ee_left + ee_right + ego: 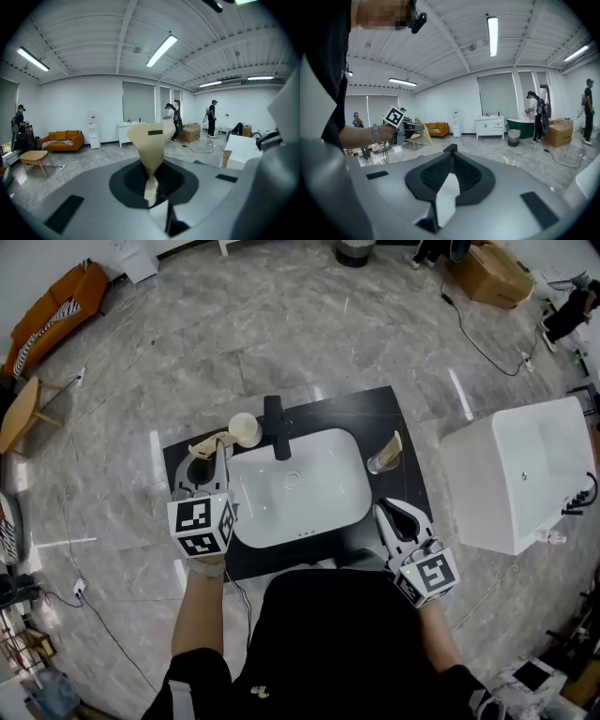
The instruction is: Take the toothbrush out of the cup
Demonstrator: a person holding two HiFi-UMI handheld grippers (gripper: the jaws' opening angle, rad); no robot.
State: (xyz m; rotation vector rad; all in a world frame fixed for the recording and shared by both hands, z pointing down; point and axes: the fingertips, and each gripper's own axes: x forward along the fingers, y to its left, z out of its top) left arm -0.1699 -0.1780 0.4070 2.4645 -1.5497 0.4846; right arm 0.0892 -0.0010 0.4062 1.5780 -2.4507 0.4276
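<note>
Left of the sink [319,507], the left hand-held gripper [218,456] grips the toothbrush [202,446], held clear of the cup [246,427]; extraction appears done. Right hand-held gripper [383,511] is closed, empty. Remaining, probably: setting it down.

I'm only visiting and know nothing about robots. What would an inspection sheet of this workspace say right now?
Surface: black countertop with a white sink basin and a black faucet.
Job's things: tan toothbrush held beside the cream cup, not in it.
Clutter: clear glass right of the basin, tan item inside.
Grippers: left gripper shut on the toothbrush; right gripper shut, empty.
Cables: black cable across the floor.
Surroundings: orange sofa, cardboard box, large white fixture.
</note>
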